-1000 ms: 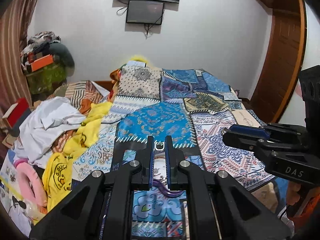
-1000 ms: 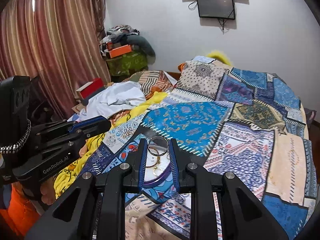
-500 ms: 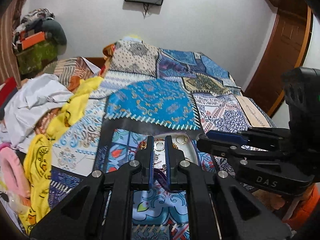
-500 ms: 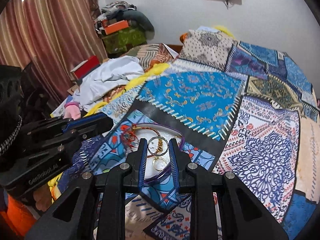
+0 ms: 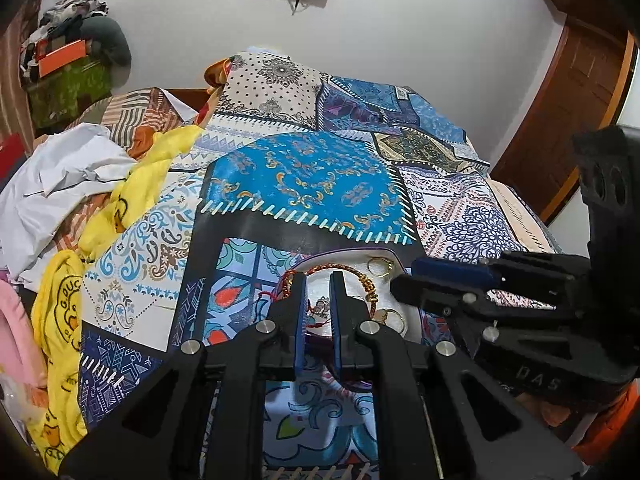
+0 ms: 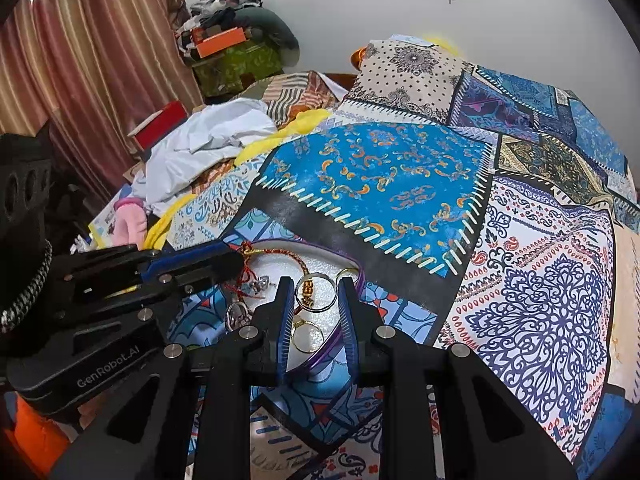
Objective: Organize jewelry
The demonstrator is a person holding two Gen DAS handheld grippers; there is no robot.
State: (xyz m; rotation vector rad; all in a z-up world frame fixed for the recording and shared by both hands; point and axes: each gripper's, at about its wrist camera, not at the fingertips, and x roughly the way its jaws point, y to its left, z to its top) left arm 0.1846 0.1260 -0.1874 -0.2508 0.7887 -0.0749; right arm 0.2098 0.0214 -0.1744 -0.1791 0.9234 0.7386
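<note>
A white tray with a purple rim (image 5: 394, 258) (image 6: 320, 246) lies on the patterned bedspread and holds jewelry: a red-and-gold cord bracelet (image 5: 344, 269) (image 6: 294, 258), gold hoops (image 5: 378, 266) (image 6: 306, 334) and a small silver charm (image 5: 320, 306) (image 6: 258, 284). My right gripper (image 6: 316, 294) is shut on a silver ring (image 6: 320, 289) above the tray. My left gripper (image 5: 318, 294) hangs over the tray's near side, fingers a narrow gap apart, with nothing between them; the charm lies below the gap. Each gripper shows in the other's view, the left (image 6: 200, 260) and the right (image 5: 440, 280).
The bed is covered by a blue patchwork spread (image 6: 384, 176). Loose clothes, white (image 5: 60, 176) and yellow (image 5: 60, 308), lie along its left side. A pink item (image 6: 130, 220) and a red box (image 6: 162, 122) sit near the curtain. A wooden door (image 5: 568, 92) stands at the right.
Both grippers have dropped and tipped down over the tray, which now fills more of both views. The right gripper still holds the silver ring. The left stays narrowly apart.
</note>
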